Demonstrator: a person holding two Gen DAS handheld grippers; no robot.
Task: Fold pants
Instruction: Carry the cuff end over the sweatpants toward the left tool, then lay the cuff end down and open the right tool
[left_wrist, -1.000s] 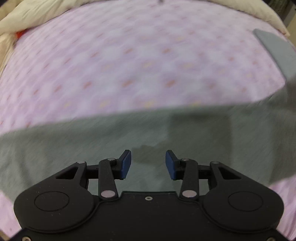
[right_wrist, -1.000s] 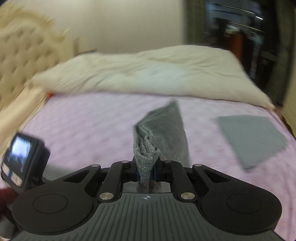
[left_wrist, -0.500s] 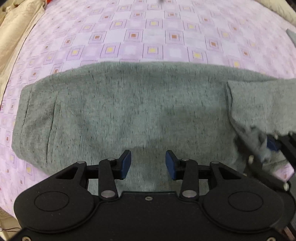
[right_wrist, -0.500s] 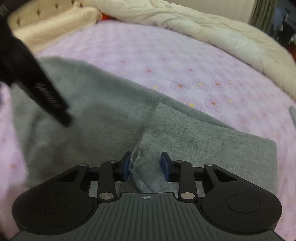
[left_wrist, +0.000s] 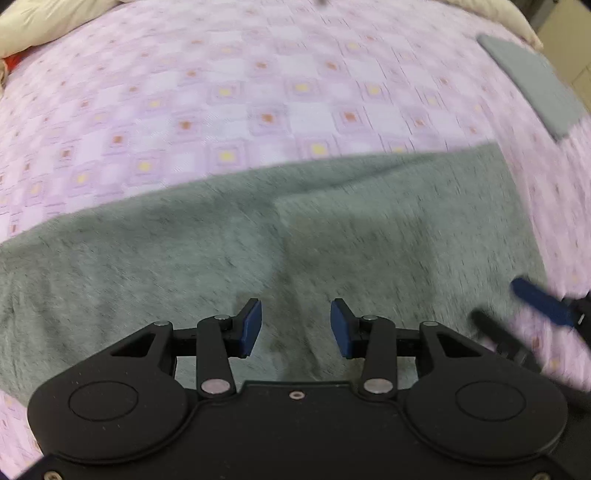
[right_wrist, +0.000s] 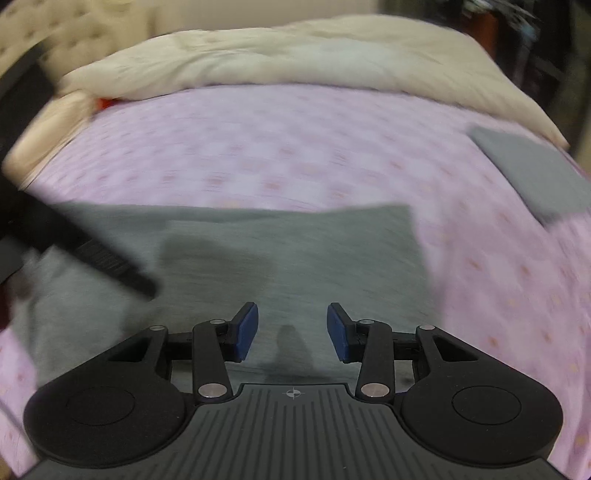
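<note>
Grey pants (left_wrist: 332, 236) lie flat on the pink checked bedsheet (left_wrist: 258, 92), folded over, with a doubled layer toward the right end. Left gripper (left_wrist: 295, 328) points down over the pants, jaws apart with a clear gap, nothing between the blue pads, fabric only below and beyond them. Right gripper (right_wrist: 291, 332) jaws have just been opening; they stand apart, empty, the pants lying under and ahead of them, not pinched. Right gripper also shows blurred at the right edge of the left view. A folded grey cloth (right_wrist: 535, 173) lies well apart to the right, a cream duvet (right_wrist: 295, 59) at the far end.
</note>
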